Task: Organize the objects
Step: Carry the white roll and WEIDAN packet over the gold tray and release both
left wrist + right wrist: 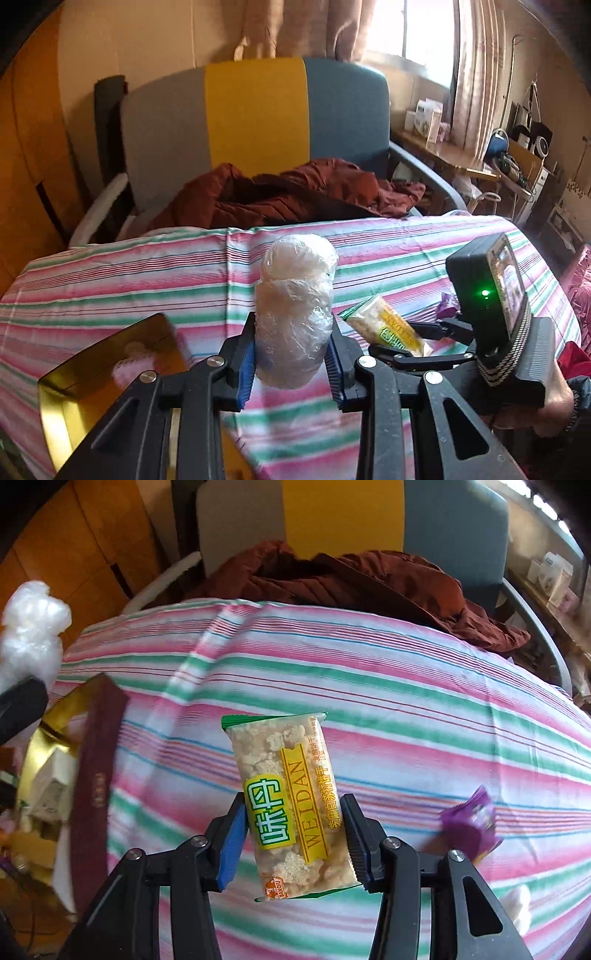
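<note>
Left wrist: jaws pinch wrapped bundle (295,314). Right wrist: jaws pinch snack packet (291,805).

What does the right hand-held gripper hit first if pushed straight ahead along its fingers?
Probably the pink-and-green striped cloth beyond the clear WEIDAN snack packet it grips; the crumpled rust-brown jacket lies further on. Depth is unclear.

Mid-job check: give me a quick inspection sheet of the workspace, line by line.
Surface: striped cloth, creased.
Job's things: plastic-wrapped bundle in left gripper; Weidan snack bar in right gripper; gold box open at left, maroon lid beside it.
Clutter: purple wrapper on cloth at right.
Grippers: both shut on their items, held above the cloth.
Cables: nothing seen on the cloth.
Surroundings: chair with brown jacket behind; window; cluttered desk.
</note>
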`<action>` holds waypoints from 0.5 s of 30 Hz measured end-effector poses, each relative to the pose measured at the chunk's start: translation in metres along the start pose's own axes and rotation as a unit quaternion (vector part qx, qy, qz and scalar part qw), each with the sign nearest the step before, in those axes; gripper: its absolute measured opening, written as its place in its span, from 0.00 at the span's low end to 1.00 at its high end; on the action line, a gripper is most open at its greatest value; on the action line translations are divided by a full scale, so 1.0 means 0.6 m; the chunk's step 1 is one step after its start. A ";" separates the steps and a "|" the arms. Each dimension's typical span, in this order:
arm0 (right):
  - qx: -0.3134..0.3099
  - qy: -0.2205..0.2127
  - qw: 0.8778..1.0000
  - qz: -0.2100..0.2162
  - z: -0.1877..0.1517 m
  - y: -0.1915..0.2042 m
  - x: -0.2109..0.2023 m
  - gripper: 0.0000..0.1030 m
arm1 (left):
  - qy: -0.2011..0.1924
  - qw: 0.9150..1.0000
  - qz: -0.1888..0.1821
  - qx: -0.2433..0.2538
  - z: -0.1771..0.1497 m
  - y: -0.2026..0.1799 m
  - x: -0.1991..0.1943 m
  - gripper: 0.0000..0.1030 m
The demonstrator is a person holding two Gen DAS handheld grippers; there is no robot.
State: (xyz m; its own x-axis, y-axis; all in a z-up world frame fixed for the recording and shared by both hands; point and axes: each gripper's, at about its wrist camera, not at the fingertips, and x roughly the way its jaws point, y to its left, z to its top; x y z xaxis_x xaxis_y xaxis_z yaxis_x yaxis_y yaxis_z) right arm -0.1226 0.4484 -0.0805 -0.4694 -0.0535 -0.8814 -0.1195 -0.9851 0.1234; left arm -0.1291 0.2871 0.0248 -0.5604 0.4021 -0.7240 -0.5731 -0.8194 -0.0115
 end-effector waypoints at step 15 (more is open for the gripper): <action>-0.030 -0.056 0.996 0.064 -0.052 0.153 -0.089 0.49 | -0.051 0.997 0.027 -0.045 -0.089 0.075 -0.153 0.31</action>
State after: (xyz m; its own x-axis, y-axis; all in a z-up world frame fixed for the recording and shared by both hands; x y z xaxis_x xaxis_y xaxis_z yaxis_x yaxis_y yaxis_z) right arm -0.0810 0.3557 -0.0365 -0.5730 -0.1645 -0.8029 -0.0014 -0.9794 0.2017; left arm -0.0715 0.1918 0.0540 -0.6494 0.3930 -0.6510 -0.4872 -0.8724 -0.0407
